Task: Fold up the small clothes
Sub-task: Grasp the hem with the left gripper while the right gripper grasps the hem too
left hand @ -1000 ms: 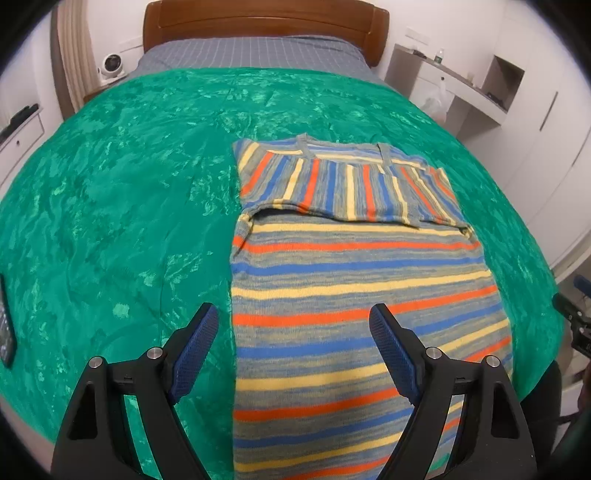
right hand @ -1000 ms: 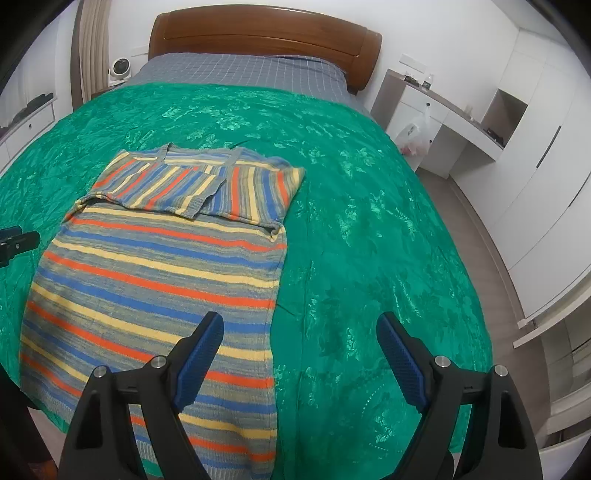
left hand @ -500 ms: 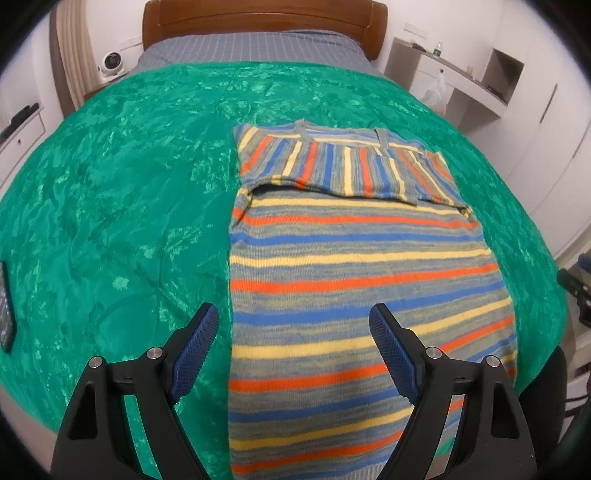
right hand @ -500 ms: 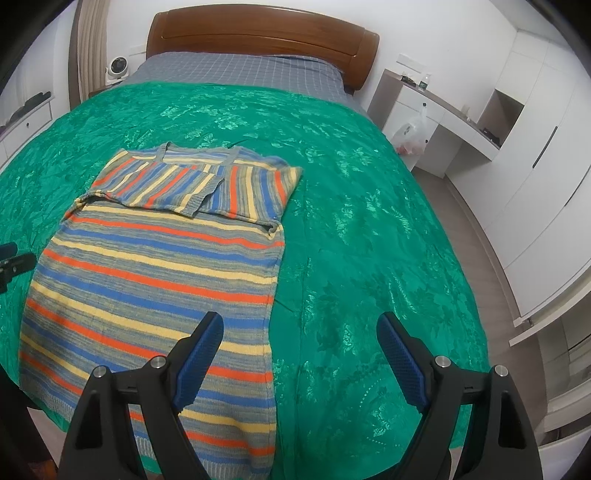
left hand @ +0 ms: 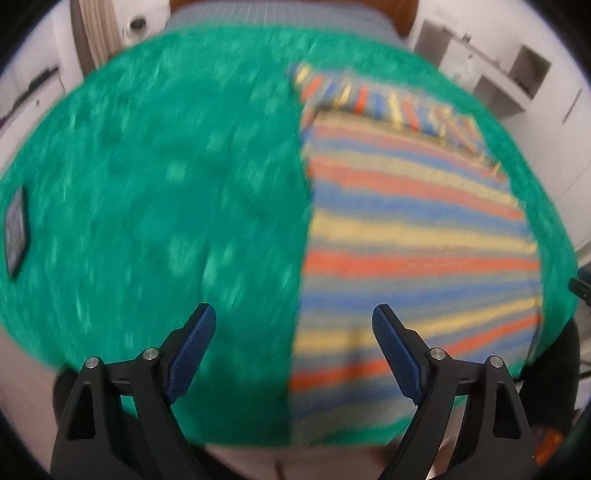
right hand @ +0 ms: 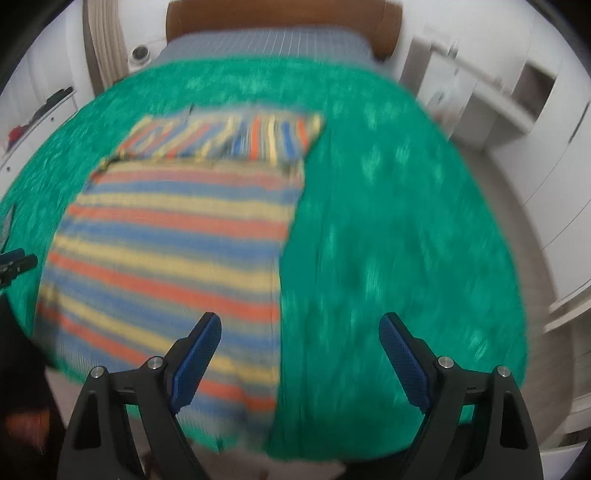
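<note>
left gripper (left hand: 293,321): held wide, blue pads well apart, nothing gripped between them.
right gripper (right hand: 300,321): spread just as wide, nothing pinched.
pose: both are pitched steeply downward, black fingers splayed in a V from the bottom edge.
left gripper, seen from the right wrist: a black tip glimpsed at the left edge.

The sweater (left hand: 406,236) lies flat on the bedspread (left hand: 166,184), its folded top toward the headboard (right hand: 280,18).
</note>
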Available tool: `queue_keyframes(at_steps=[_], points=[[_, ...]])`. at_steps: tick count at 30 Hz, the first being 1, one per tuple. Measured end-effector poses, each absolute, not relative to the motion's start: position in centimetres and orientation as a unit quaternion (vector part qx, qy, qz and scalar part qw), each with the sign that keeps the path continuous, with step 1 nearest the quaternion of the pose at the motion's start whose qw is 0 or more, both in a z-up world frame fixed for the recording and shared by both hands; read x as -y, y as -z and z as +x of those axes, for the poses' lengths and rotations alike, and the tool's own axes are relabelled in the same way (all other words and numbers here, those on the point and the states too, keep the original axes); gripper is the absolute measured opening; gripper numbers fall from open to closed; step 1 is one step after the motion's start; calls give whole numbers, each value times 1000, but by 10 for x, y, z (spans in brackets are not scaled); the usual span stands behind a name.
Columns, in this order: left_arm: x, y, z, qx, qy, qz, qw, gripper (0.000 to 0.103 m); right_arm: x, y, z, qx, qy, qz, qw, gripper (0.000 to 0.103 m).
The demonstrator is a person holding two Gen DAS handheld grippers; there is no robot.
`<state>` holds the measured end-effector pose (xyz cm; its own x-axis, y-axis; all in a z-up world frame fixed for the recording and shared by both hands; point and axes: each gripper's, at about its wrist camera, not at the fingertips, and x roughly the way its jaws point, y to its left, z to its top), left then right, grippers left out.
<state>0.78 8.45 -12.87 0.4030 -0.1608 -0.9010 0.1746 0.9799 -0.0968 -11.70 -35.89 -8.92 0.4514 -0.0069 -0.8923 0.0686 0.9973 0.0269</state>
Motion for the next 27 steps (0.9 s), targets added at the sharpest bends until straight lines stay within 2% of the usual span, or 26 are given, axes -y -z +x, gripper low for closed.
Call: queue_keyframes(at_steps=[6, 9, 11, 13, 14, 15, 16, 17, 18, 26, 27], points=[[-84, 160, -11, -581, 113, 18, 806, 84, 376, 139, -153, -574, -64, 163, 800, 85], [-73, 166, -12, -586, 128, 22, 800, 78, 368, 154, -153, -584, -85, 175, 788, 73], [-64, 170, -14, -588, 133, 31, 797, 77, 361, 169, -149, -598, -103, 181, 774, 67], [-58, 174, -16, -590, 138, 44, 795, 65, 356, 180, -147, -612, -112, 181, 762, 52], [-56, 174, -17, -590, 144, 46, 793, 49, 353, 183, -147, -615, -123, 182, 757, 31], [-54, 173, -18, -591, 152, 47, 791, 39, 352, 182, -147, -614, -131, 182, 757, 7], [-53, 172, -19, -593, 158, 45, 788, 21, 352, 180, -148, -613, -133, 178, 758, 7], [-53, 171, -19, -594, 158, 44, 787, 13, 353, 176, -149, -613, -131, 173, 760, 7], [-54, 171, -20, -595, 158, 41, 787, 10, 356, 173, -151, -614, -126, 165, 761, 7], [-56, 172, -27, -594, 155, 38, 788, 8, 371, 166, -156, -618, -104, 151, 765, 8], [-57, 172, -27, -595, 154, 36, 788, 11, 372, 167, -157, -621, -97, 149, 763, 12]])
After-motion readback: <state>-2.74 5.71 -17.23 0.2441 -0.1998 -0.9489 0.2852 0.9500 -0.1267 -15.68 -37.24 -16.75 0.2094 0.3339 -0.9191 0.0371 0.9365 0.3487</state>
